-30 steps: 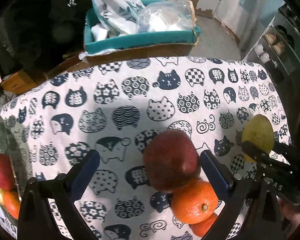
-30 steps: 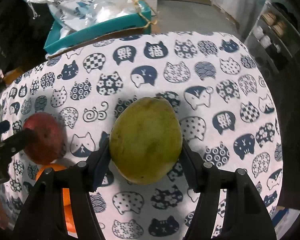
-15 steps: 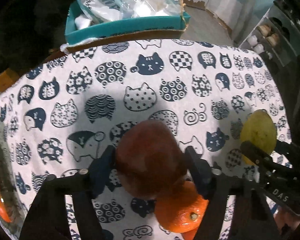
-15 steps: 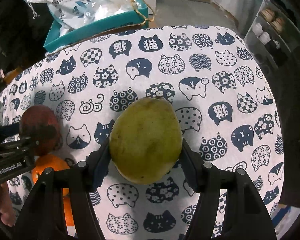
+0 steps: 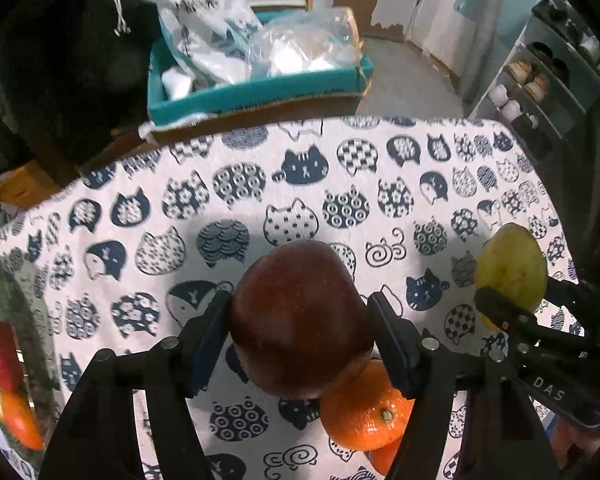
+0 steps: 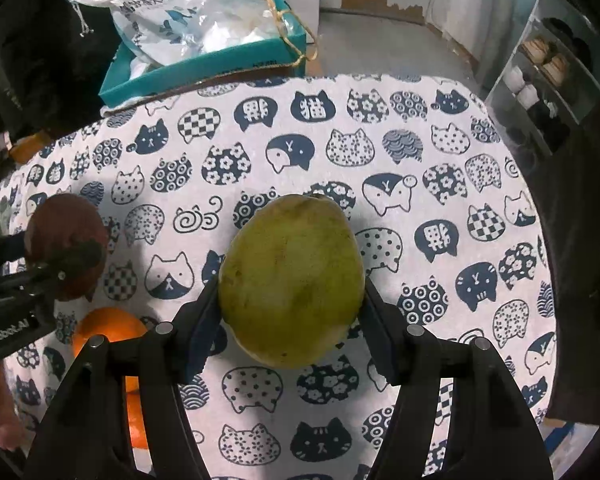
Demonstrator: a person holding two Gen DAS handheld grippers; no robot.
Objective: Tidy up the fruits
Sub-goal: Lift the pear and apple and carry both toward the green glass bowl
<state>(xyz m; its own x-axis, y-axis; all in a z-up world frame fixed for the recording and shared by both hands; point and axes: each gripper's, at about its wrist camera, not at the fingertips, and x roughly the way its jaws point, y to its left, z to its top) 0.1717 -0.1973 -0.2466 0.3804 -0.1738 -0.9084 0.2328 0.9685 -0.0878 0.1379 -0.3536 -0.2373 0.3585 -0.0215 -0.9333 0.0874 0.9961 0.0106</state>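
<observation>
My left gripper (image 5: 300,320) is shut on a dark red apple (image 5: 300,316), held over the cat-print cloth. The apple also shows in the right wrist view (image 6: 64,232) at the left. My right gripper (image 6: 290,308) is shut on a green mango (image 6: 292,276); the mango also shows in the left wrist view (image 5: 512,268) at the right. An orange (image 5: 364,412) lies on the cloth just under and behind the apple, with a second orange (image 5: 384,458) below it. The orange also shows in the right wrist view (image 6: 108,328).
A glass bowl (image 5: 36,320) at the left edge holds a red apple, a yellow fruit and an orange one. A teal box (image 5: 260,92) with plastic bags stands beyond the table's far edge. A shoe rack (image 5: 540,80) is at the far right.
My left gripper closed on the red apple and raised it off the oranges. My right gripper keeps hold of the mango and has lifted slightly.
</observation>
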